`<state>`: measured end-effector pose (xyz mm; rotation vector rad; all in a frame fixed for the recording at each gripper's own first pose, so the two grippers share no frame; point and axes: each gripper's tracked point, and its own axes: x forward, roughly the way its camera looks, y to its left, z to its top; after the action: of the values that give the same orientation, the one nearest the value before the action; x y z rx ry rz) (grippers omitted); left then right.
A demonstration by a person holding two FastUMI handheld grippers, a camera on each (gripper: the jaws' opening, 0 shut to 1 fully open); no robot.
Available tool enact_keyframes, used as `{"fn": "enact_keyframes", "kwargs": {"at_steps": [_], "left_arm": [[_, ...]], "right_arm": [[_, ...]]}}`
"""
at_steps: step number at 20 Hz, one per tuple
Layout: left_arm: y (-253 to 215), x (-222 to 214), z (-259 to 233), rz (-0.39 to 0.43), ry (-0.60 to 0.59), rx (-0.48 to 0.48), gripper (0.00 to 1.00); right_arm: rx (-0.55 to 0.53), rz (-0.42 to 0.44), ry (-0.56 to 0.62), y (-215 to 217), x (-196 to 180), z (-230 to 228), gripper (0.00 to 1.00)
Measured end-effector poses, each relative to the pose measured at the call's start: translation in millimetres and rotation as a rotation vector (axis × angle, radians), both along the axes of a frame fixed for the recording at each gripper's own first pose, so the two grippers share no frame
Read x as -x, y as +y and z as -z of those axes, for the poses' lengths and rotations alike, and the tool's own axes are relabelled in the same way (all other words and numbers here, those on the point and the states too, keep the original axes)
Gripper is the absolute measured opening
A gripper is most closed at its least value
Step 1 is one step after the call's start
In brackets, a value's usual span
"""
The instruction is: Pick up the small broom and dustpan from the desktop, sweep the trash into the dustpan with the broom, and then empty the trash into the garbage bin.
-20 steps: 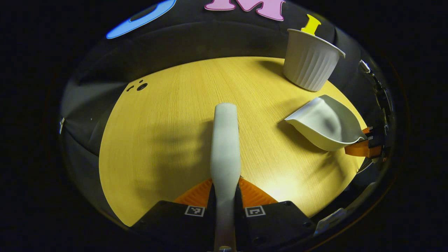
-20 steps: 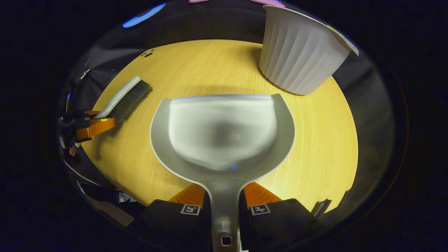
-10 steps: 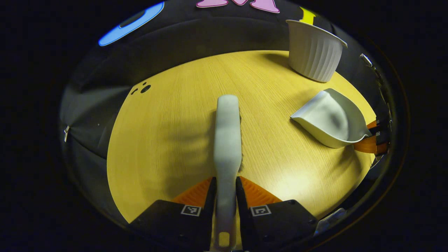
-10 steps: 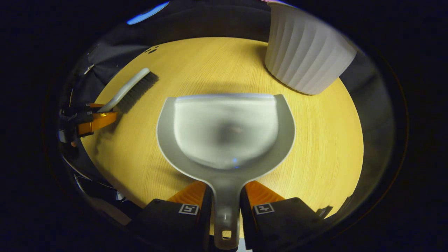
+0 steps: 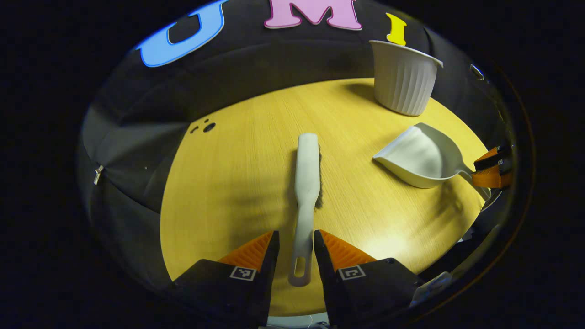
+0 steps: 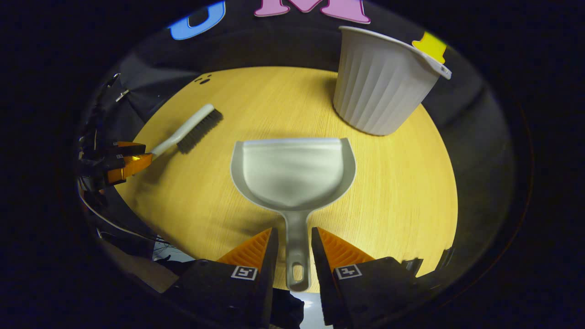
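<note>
Broom (image 5: 306,183) and dustpan (image 6: 293,173) lie on desktop (image 5: 237,183) between parted jaws.

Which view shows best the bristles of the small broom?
The right gripper view: there the broom lies side-on, so its dark bristles show along the head beneath the pale back. In the left gripper view the broom is seen from above along its handle, and the bristles are merely a dark fringe at its right edge.

Left gripper (image 5: 295,249) released broom (image 5: 306,183), backed off. Right gripper (image 6: 293,246) released dustpan (image 6: 293,171), backed off. Jaws parted.
</note>
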<state>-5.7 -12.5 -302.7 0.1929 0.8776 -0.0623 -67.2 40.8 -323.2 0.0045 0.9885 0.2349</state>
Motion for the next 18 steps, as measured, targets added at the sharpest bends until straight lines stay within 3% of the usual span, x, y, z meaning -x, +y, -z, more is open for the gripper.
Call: {"fn": "enact_keyframes", "kwargs": {"at_steps": [1,2,5,6,7,10,14,18], "left_arm": [[-4,0,-16,0.003,-0.047,0.023,0.58],[-10,-3,-33,0.008,-0.094,0.053,0.5],[-18,-14,-102,0.019,-0.257,0.12,0.5],[-20,-18,-127,0.023,-0.315,0.145,0.51],[-23,-21,-148,0.024,-0.373,0.17,0.5],[-30,-24,-206,0.045,-0.522,0.228,0.5],[-35,-12,-240,0.08,-0.593,0.21,0.5],[-42,-6,-245,0.049,-0.597,0.197,0.5]], "right_arm": [[-0.01,0.006,-0.056,3,-3,-18,0.47],[-0.026,0.014,-0.116,8,-6,-39,0.47],[-0.079,0.057,-0.304,21,-20,-105,0.47],[-0.09,0.074,-0.361,23,-22,-129,0.41],[-0.094,0.093,-0.414,22,-26,-150,0.46],[-0.077,0.146,-0.552,15,-29,-201,0.45],[-0.043,0.156,-0.649,2,-32,-235,0.43],[-0.101,0.13,-0.671,0,-42,-241,0.44]]}}
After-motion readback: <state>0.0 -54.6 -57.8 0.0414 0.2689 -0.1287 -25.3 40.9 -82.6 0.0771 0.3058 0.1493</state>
